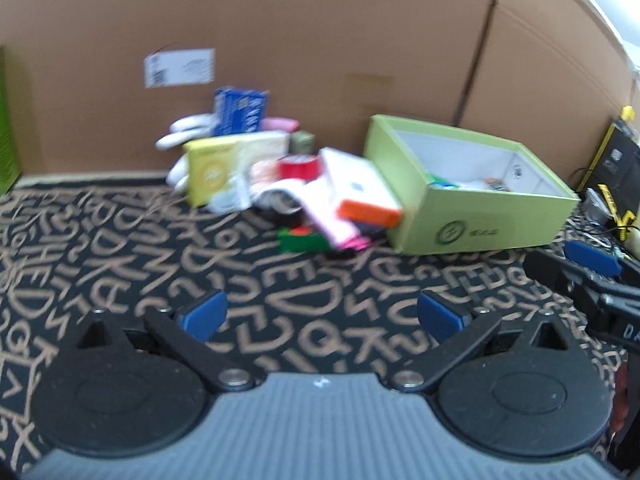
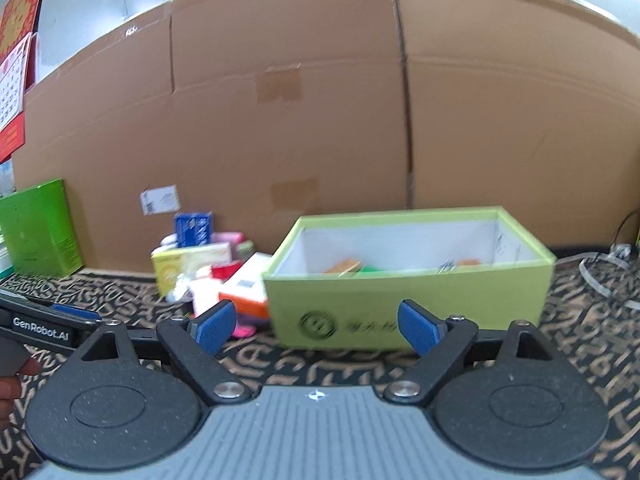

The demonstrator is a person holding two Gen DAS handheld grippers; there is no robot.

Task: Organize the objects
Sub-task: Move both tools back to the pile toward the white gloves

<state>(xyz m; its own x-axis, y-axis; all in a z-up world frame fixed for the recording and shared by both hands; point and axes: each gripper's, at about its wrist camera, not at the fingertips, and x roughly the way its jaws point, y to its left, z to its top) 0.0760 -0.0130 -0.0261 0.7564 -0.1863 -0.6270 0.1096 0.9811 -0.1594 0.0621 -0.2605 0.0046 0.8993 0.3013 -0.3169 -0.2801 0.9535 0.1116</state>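
while both grippers [image 1: 322, 314] gape, box [image 1: 480, 216] sits.

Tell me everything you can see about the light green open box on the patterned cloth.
The light green box is rectangular, looks like cardboard, and has no lid on it. Its inside walls are white, and a dark round logo is printed on the front. It stands upright on the patterned cloth, before the brown cardboard wall. Several small items lie inside, too blurred to name. The pile of packages leans against its left side. Neither gripper touches it.

Matt cardboard wall [image 2: 320, 120] — smooth green paperboard box [image 2: 408, 308].
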